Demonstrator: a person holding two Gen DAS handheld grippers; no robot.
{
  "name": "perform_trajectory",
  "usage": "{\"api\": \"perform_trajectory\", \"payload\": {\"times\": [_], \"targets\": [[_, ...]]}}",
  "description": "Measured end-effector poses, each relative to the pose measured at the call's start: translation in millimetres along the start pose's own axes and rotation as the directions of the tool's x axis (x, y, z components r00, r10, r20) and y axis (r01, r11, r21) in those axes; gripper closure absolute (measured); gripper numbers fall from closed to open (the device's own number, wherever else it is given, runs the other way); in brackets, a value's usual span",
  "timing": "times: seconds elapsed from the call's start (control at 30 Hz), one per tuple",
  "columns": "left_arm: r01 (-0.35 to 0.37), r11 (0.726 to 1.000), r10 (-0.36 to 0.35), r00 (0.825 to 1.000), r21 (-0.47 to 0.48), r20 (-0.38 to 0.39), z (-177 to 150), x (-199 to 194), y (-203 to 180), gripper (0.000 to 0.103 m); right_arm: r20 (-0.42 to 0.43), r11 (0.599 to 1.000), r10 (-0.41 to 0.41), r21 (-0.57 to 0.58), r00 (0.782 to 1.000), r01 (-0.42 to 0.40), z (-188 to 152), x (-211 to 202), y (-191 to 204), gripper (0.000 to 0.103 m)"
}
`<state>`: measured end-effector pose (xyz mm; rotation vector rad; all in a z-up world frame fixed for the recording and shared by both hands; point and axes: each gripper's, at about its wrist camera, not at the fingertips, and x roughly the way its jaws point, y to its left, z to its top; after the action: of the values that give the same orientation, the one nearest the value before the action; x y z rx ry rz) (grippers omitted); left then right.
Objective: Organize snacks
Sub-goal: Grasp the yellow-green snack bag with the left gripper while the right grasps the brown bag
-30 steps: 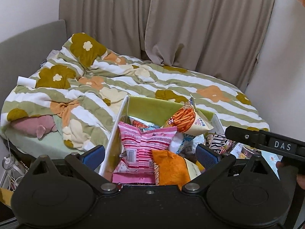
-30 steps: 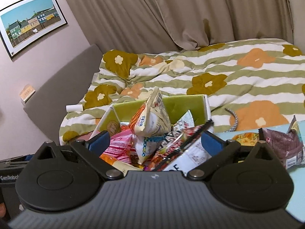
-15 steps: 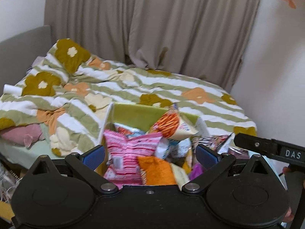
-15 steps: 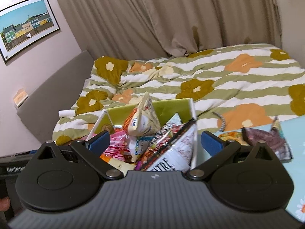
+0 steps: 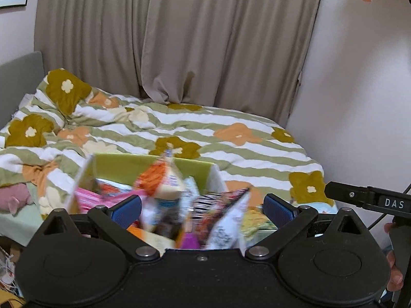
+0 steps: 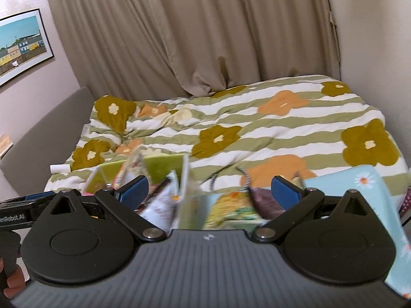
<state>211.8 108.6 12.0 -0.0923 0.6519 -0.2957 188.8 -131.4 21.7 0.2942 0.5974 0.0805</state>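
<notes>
Left wrist view: my left hand-held gripper [image 5: 203, 209] is spread and empty above the green box [image 5: 154, 166] crammed with blurred snack packets [image 5: 164, 179]. My right hand-held gripper [image 6: 209, 192], also spread, faces loose packets [image 6: 231, 205] on the bench [image 6: 359, 182], probably next for the box.

The duvet [image 6: 269, 128] is striped green and white with olive and orange flowers. The curtains [image 5: 179, 38] are plain beige. The box [image 5: 151, 165] is lime green inside, holding an orange-and-cream packet [image 5: 161, 179] and a pink one [image 5: 90, 199]. The bench [image 6: 359, 187] cover is pale blue with daisies. Finger pads [image 6: 285, 192] are blue.
</notes>
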Motion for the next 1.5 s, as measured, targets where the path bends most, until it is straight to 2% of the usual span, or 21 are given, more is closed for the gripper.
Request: {"api": "perform_trajectory", "payload": {"times": [0.4,0.67,0.87,1.17,1.5], "targets": [[-0.057,0.998,0.059,0.997,0.037,-0.051,-11.7,47.4,-104.2,0.0,-0.077,0.999,0.003,-0.039,0.997,-0.006,25.7,10.9,-107.2,0.0],[-0.15,0.988,0.151,0.982,0.021,-0.114,-26.4,93.8,-147.6,0.0,-0.182,0.995,0.066,-0.068,0.981,-0.079,30.2,49.1,-163.5,0.0],[-0.217,0.975,0.222,0.961,0.044,-0.167,-35.6,133.5,-164.8,0.001,-0.275,0.984,0.126,-0.085,0.953,-0.154,24.3,87.9,-184.9,0.0],[-0.287,0.954,0.3,0.924,0.09,-0.236,-35.7,187.2,-164.8,0.005,-0.385,0.951,0.203,-0.14,0.901,-0.274,5.4,140.1,-193.8,0.0],[-0.328,0.923,0.376,0.875,0.199,-0.303,-38.8,231.6,-160.9,0.008,-0.444,0.905,0.289,-0.163,0.848,-0.394,-14.2,168.6,-194.0,0.0]]}}
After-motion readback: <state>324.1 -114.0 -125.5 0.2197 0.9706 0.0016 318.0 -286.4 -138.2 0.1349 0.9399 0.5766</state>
